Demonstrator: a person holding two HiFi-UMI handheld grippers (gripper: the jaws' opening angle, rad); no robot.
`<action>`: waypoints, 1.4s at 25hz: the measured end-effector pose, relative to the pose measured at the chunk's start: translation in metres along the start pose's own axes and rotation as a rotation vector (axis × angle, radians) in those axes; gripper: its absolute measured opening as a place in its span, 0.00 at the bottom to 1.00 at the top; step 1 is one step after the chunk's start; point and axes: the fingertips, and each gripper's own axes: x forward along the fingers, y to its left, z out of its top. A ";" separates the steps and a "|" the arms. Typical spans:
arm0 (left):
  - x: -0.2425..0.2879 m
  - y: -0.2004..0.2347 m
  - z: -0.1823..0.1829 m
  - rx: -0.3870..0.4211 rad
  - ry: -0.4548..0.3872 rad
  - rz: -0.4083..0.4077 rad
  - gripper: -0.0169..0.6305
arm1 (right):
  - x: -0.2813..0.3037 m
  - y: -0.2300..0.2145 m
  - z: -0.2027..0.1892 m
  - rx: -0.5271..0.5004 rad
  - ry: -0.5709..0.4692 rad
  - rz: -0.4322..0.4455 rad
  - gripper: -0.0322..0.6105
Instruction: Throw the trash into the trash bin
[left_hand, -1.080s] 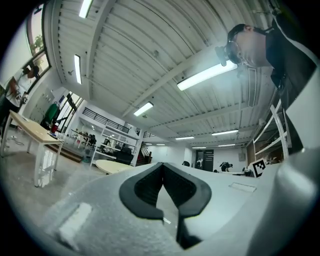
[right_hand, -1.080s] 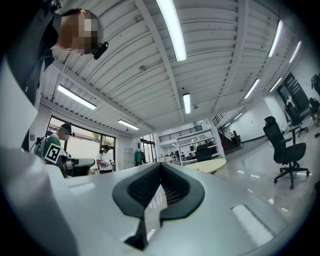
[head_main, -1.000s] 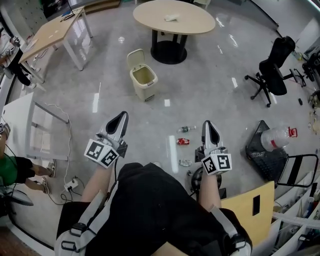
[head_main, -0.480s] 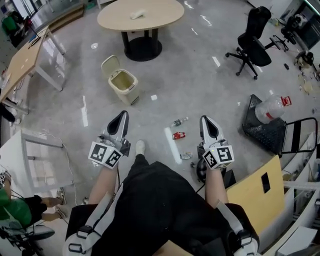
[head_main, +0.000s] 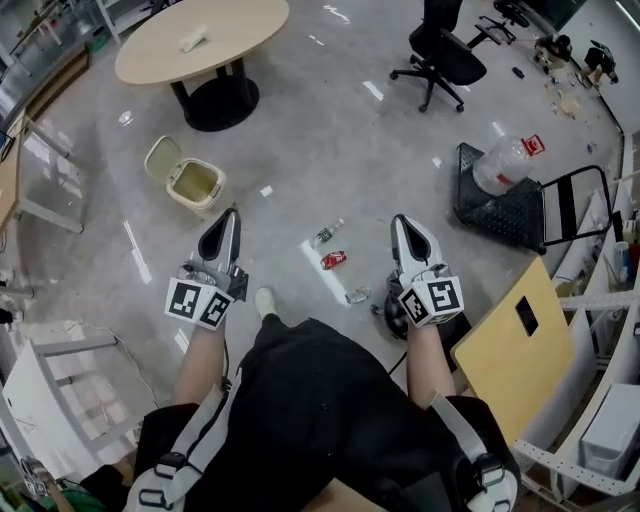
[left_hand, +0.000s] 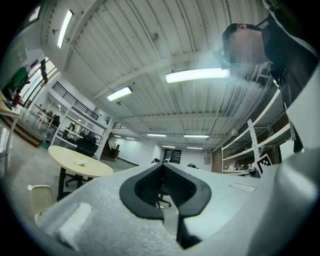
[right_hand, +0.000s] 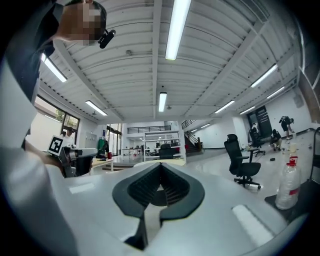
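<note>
- Left gripper (head_main: 226, 222): jaws pressed together, nothing between them; the open bin (head_main: 192, 183) stands just ahead and left of them.
- Right gripper (head_main: 402, 228): jaws together, empty.
- Bottle (head_main: 325, 233), red can (head_main: 334, 260) and clear scrap (head_main: 357, 296) lie on the floor (head_main: 330, 150) between both jaws.

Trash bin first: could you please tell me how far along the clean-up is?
Nothing looks done: the bottle, red can and clear scrap lie on the floor, away from the open trash bin. In hand: nothing; left gripper and right gripper are shut, empty. Left: binning all three.
</note>
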 end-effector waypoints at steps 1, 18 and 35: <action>0.007 -0.003 -0.003 -0.003 0.011 -0.019 0.03 | -0.004 -0.004 0.001 -0.001 -0.003 -0.024 0.06; 0.070 -0.065 -0.078 -0.066 0.212 -0.272 0.03 | -0.094 -0.062 -0.062 0.077 0.149 -0.296 0.06; 0.110 -0.067 -0.188 -0.088 0.358 -0.455 0.03 | -0.079 -0.035 -0.181 0.167 0.353 -0.365 0.06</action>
